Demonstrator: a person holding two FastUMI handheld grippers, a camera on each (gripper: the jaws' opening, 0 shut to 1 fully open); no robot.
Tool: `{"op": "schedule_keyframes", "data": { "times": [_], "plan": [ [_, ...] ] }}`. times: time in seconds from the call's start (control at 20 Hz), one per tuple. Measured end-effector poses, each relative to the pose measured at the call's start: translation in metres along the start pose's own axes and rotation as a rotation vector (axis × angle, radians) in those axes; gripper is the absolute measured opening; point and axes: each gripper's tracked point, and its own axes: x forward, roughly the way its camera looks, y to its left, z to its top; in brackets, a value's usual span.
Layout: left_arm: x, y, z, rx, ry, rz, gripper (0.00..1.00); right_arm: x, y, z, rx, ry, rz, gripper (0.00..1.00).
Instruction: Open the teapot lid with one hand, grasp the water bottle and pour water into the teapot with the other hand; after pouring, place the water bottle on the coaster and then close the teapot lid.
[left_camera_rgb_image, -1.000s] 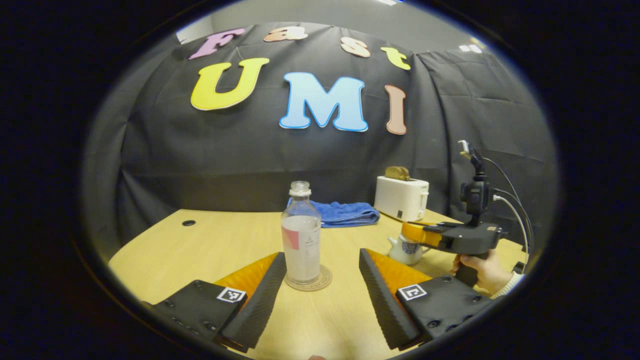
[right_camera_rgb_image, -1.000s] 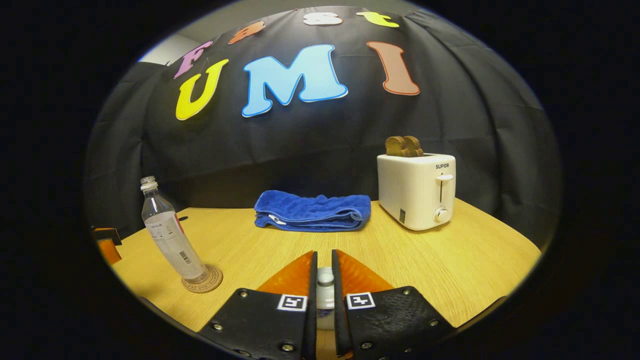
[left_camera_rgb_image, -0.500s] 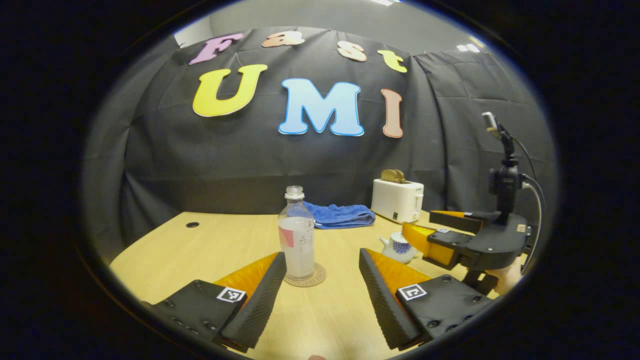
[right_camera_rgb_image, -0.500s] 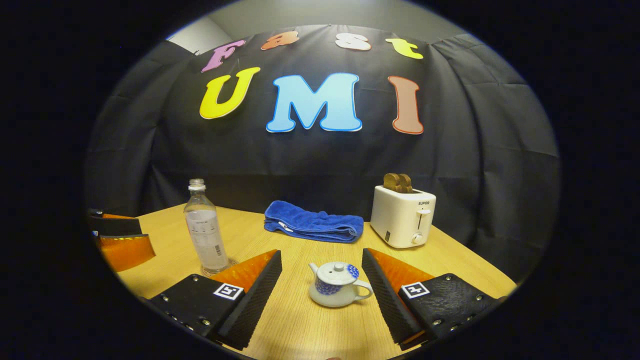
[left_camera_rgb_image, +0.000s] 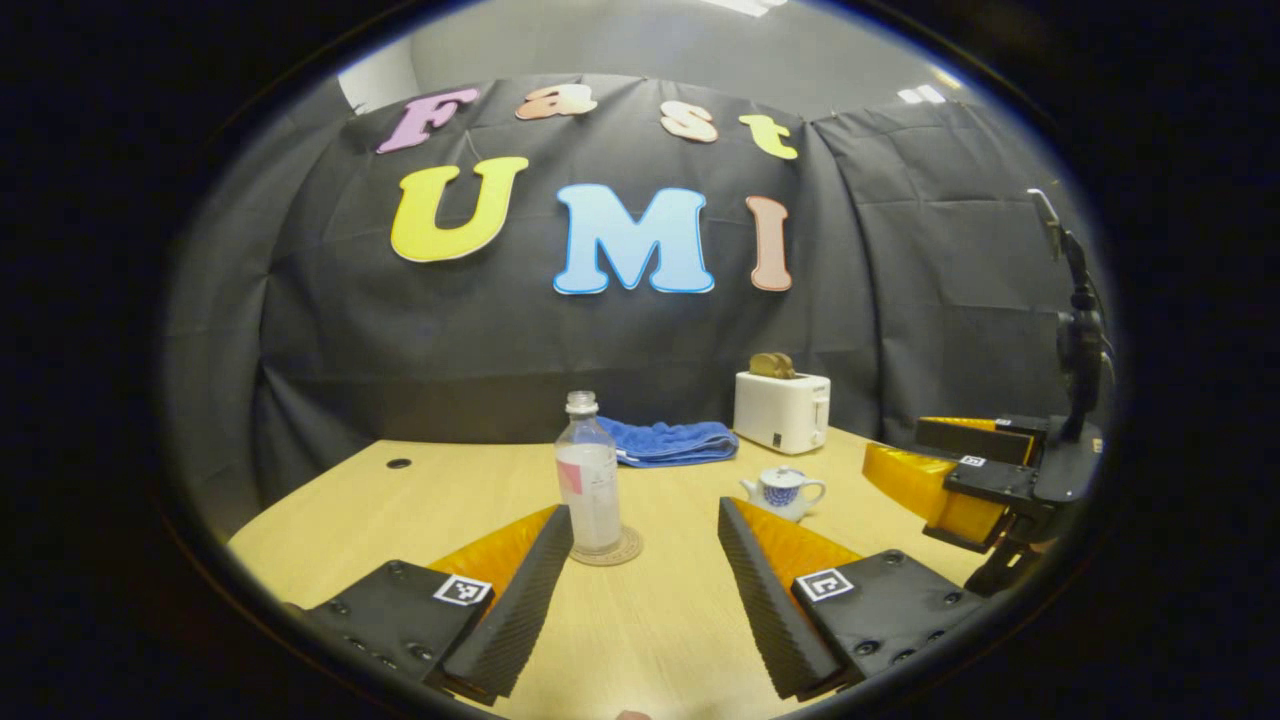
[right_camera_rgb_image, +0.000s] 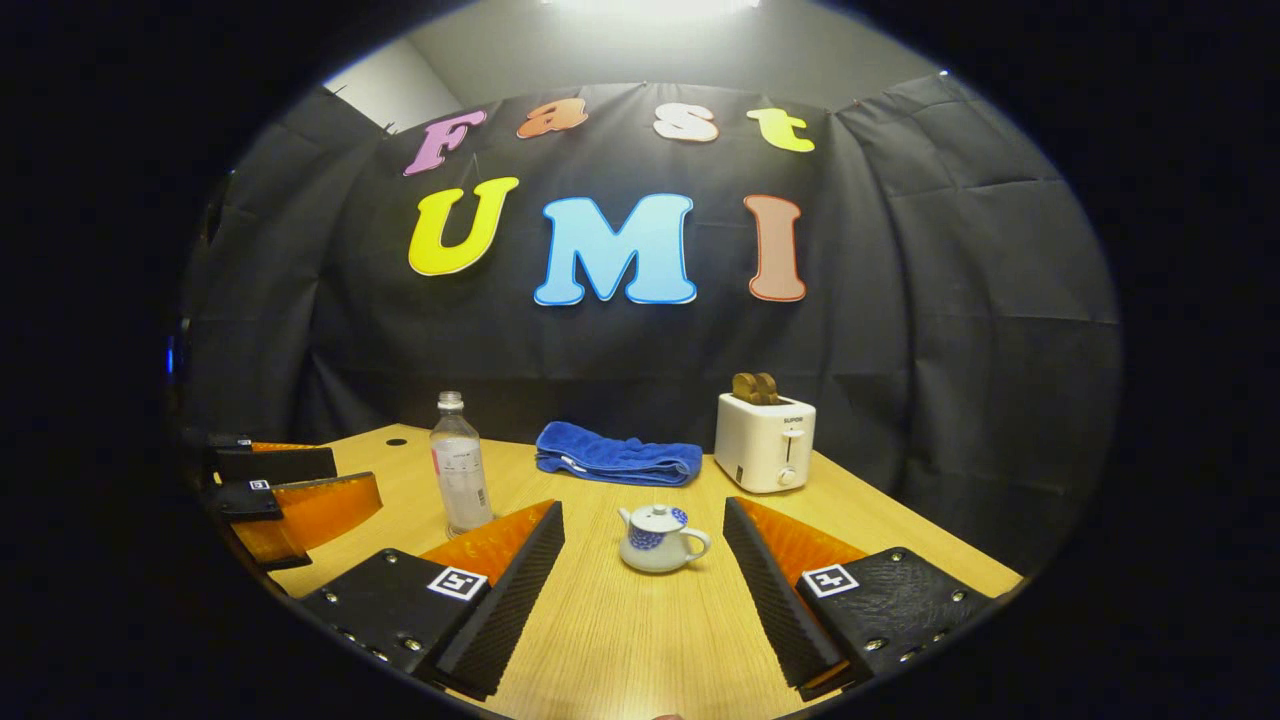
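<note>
surface: pale wooden table (right_camera_rgb_image: 640, 640) in front of a black cloth wall, with a folded blue towel (right_camera_rgb_image: 617, 455) and a white toaster holding brown toast (right_camera_rgb_image: 763, 442) at the back.
bottle: your clear plastic water bottle with no cap (left_camera_rgb_image: 588, 474) stands upright on the round cork coaster (left_camera_rgb_image: 605, 548), part full.
teapot: the small white teapot with blue pattern (right_camera_rgb_image: 656, 537) sits with its lid (right_camera_rgb_image: 656, 517) on, well apart from the bottle.
step: judging by that layout, every step of the task looks done; you appear to be at the end, both tools clear of the things.
next move: nothing left to grasp, i'd say; keep clear so you don't knock the bottle or the pot.
left gripper (left_camera_rgb_image: 645, 565): jaws wide and empty; the bottle stands ahead, nearer your left finger, not touching.
right gripper (right_camera_rgb_image: 643, 560): jaws wide and empty; the teapot lies ahead between the two fingers, apart from both.
</note>
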Motion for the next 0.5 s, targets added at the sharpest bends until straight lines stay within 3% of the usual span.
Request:
{"op": "schedule_keyframes", "data": {
  "times": [0.5],
  "plan": [
    [-0.033,-0.008,-0.007,-0.028,-0.009,0.013,0.97,-0.054,0.010,0.008,-0.010,-0.069,-0.023,0.99]
  ]
}}
